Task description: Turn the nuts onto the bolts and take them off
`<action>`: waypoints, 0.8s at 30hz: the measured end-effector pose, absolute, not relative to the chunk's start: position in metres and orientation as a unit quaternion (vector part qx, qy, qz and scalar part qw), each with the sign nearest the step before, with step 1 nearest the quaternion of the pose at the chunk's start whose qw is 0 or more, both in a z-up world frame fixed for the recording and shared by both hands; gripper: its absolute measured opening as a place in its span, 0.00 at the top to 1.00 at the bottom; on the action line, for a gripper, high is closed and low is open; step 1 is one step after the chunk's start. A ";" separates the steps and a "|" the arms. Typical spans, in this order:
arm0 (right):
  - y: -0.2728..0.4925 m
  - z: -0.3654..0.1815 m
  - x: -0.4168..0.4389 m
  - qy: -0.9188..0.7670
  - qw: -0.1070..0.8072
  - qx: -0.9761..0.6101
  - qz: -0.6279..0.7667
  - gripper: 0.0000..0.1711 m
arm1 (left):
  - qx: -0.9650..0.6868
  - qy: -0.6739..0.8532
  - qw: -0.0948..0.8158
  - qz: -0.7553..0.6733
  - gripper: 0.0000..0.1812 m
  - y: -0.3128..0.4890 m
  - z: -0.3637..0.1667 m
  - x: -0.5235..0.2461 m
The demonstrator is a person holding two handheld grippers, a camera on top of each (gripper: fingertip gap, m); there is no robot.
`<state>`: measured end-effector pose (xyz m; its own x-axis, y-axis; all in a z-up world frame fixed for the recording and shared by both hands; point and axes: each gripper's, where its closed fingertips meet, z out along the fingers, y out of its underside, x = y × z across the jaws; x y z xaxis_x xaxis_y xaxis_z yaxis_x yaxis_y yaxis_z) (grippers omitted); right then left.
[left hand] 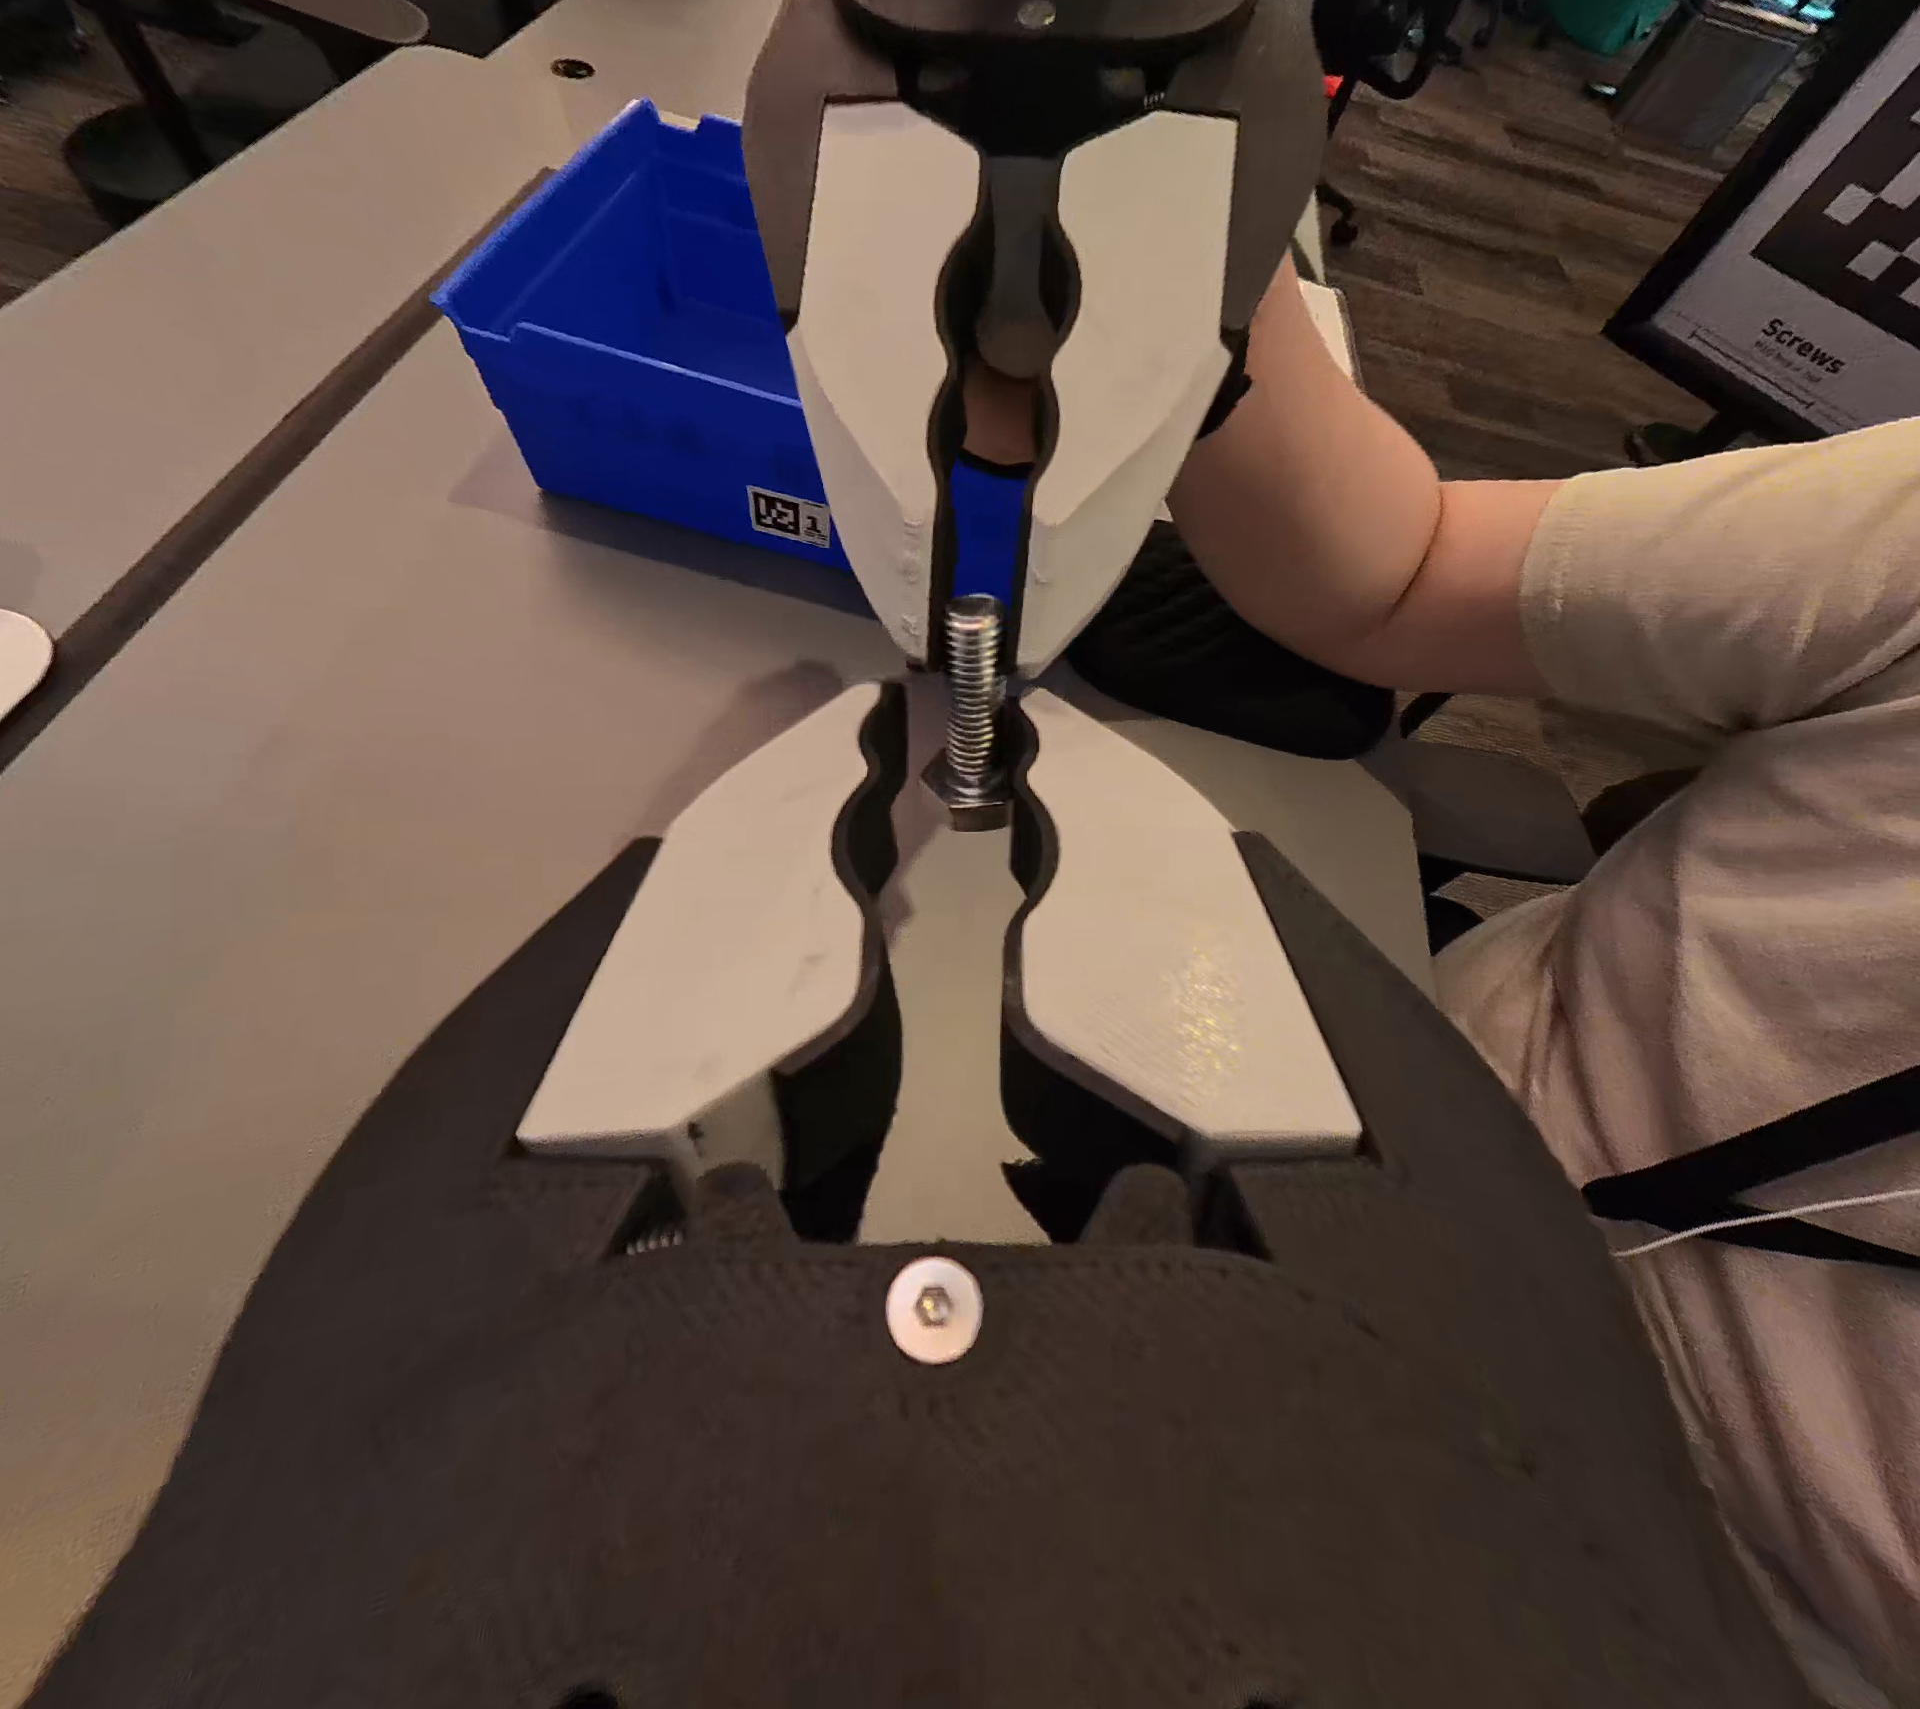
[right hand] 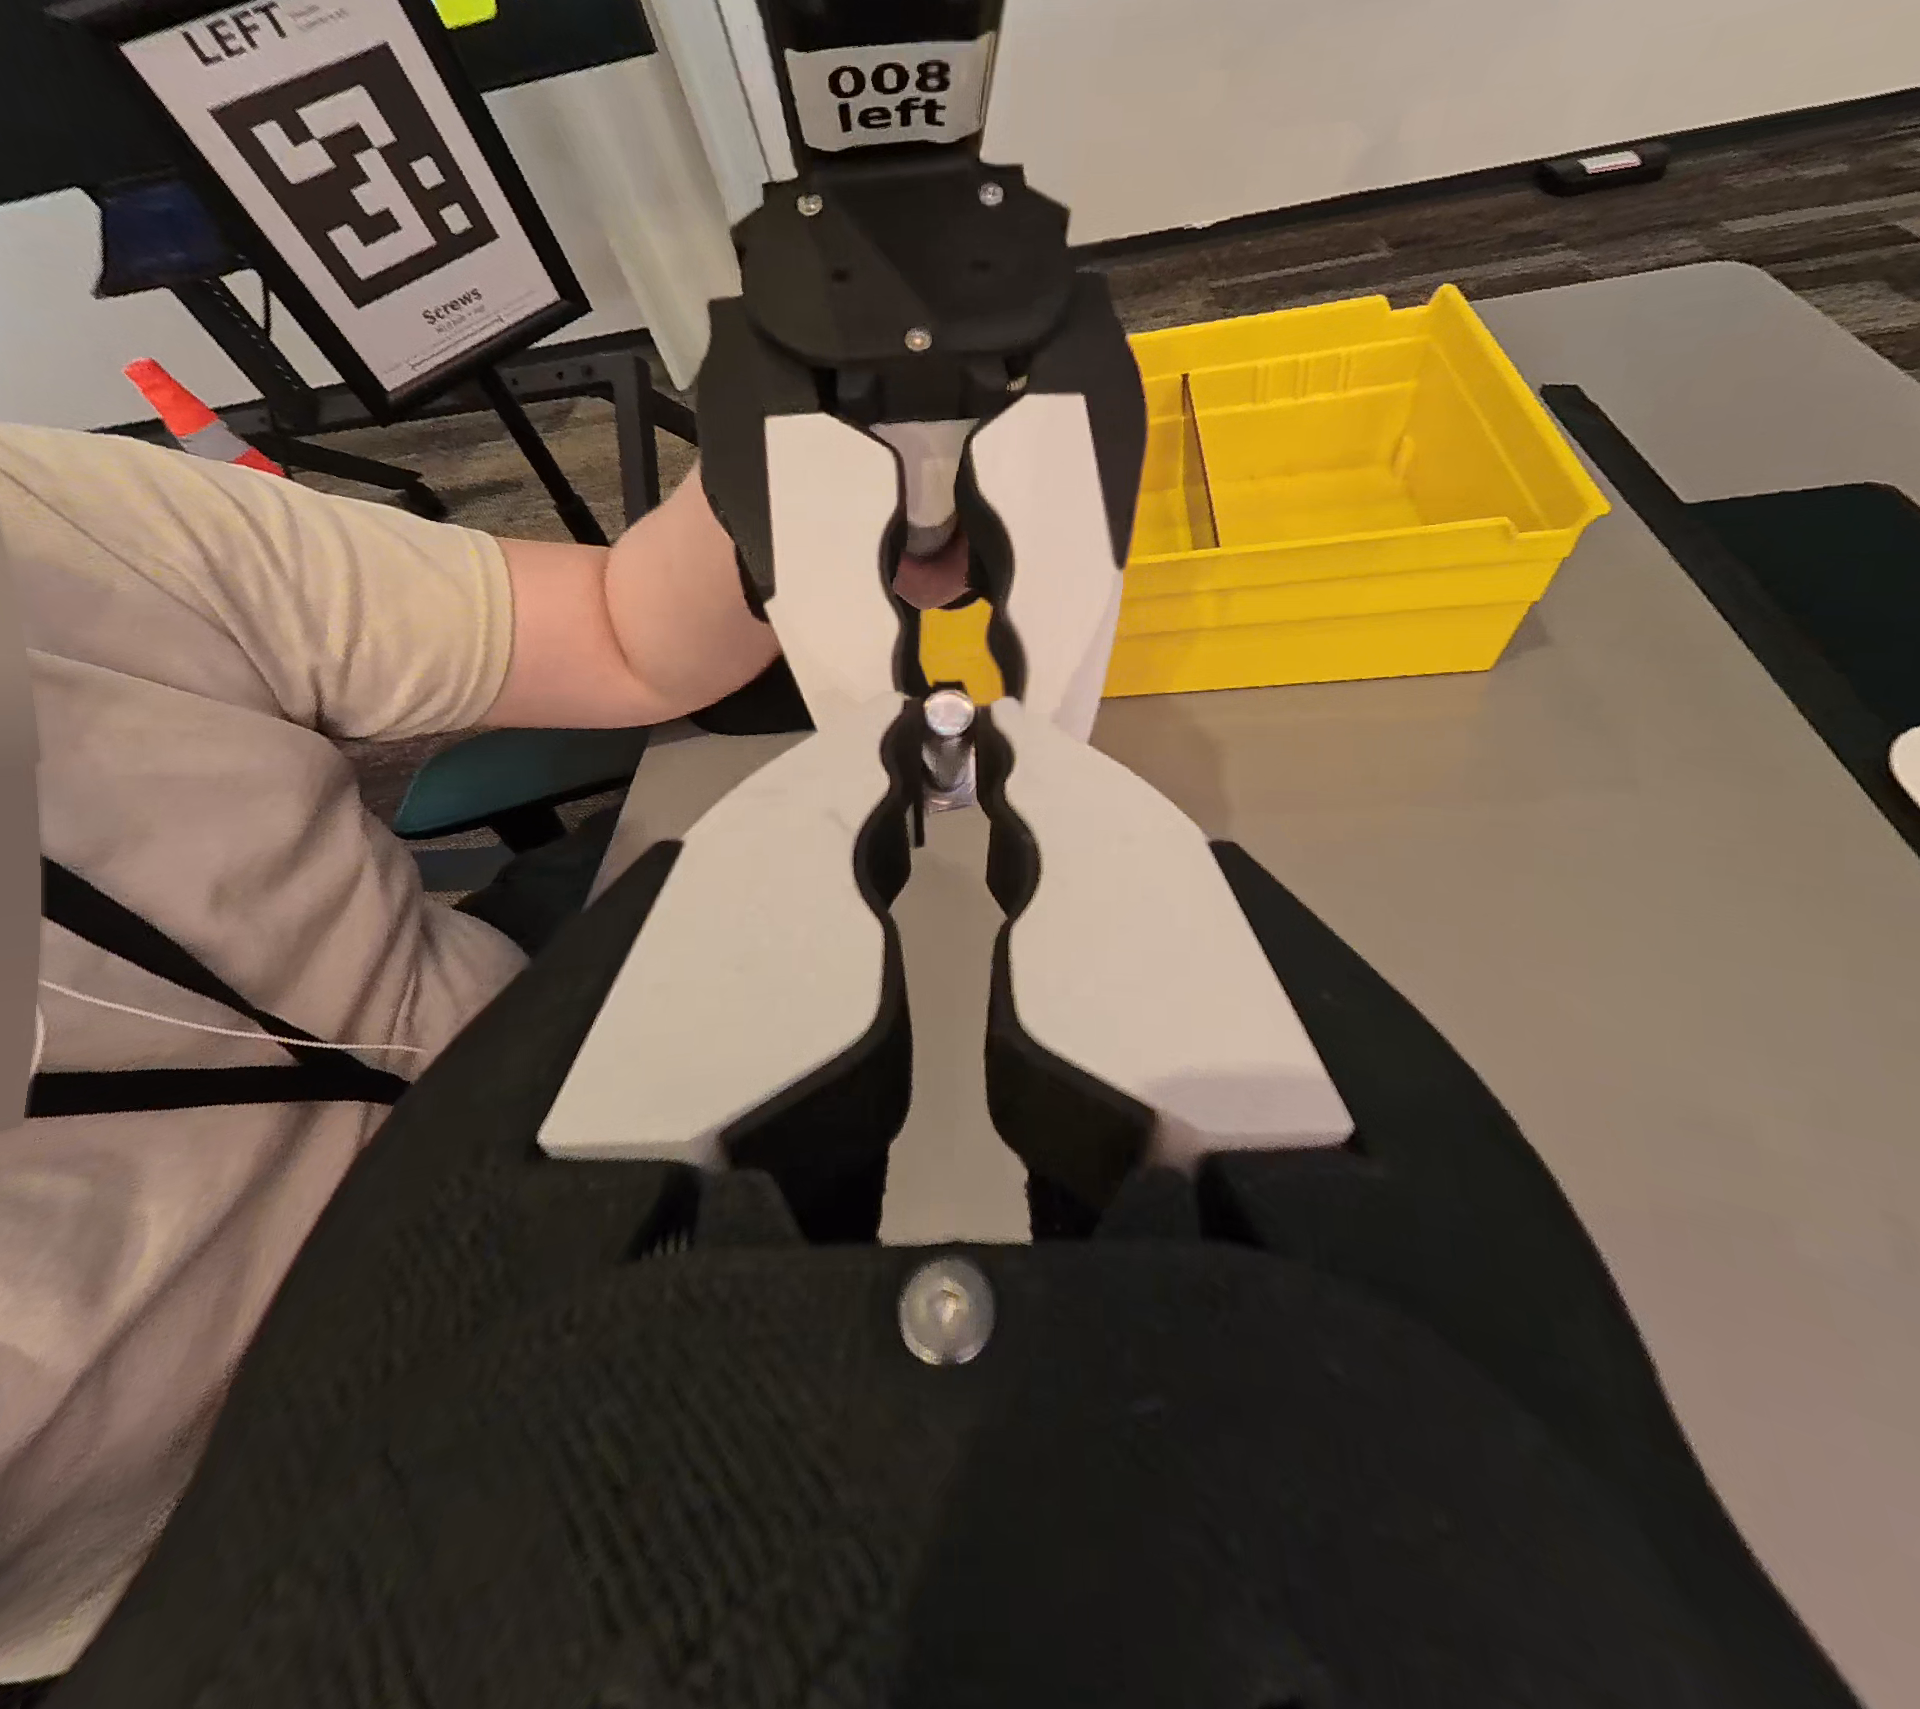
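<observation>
At the left of the left wrist view, a blue bin (left hand: 623,371) stands on the grey table (left hand: 312,724), its open top facing up and a small square marker tag on its near wall. In the middle, the two tools meet tip to tip above the table. The right gripper (left hand: 974,657) reaches in from the far side and is clenched on the threaded end of a steel bolt (left hand: 974,703), which lies in line with both tools in the air. The left gripper (left hand: 961,724) comes from the near side, its fingers straddling the hex piece (left hand: 971,792) at the bolt's near end. One finger touches it and a thin gap shows at the other, so I cannot tell whether it grips. I also cannot tell whether that hex piece is a nut or the bolt's head. To the right, a person's bare forearm (left hand: 1340,516) leads up to the right tool, with a framed marker board (left hand: 1787,257) on the floor beyond. In the right wrist view, a yellow bin (right hand: 1351,599) sits on the table behind the left tool.
</observation>
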<state>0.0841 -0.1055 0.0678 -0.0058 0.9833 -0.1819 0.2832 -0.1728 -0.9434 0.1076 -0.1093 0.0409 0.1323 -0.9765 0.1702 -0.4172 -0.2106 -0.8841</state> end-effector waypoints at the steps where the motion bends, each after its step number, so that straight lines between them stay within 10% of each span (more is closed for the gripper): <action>1: -0.104 0.068 0.085 -0.527 0.371 -0.603 0.471 0.94 | -0.667 0.519 0.341 -0.411 0.93 -0.110 0.040 0.109; 10: -0.100 0.081 0.085 -0.527 0.430 -0.570 0.461 0.93 | -0.657 0.497 0.336 -0.456 0.94 -0.109 0.049 0.110; 14: -0.096 0.087 0.094 -0.568 0.526 -0.507 0.380 0.74 | -0.655 0.486 0.396 -0.421 0.95 -0.099 0.075 0.084; 24: -0.098 -0.120 0.116 -0.780 0.152 -0.603 0.071 0.79 | -0.616 0.430 0.542 -0.378 0.95 -0.105 0.150 -0.005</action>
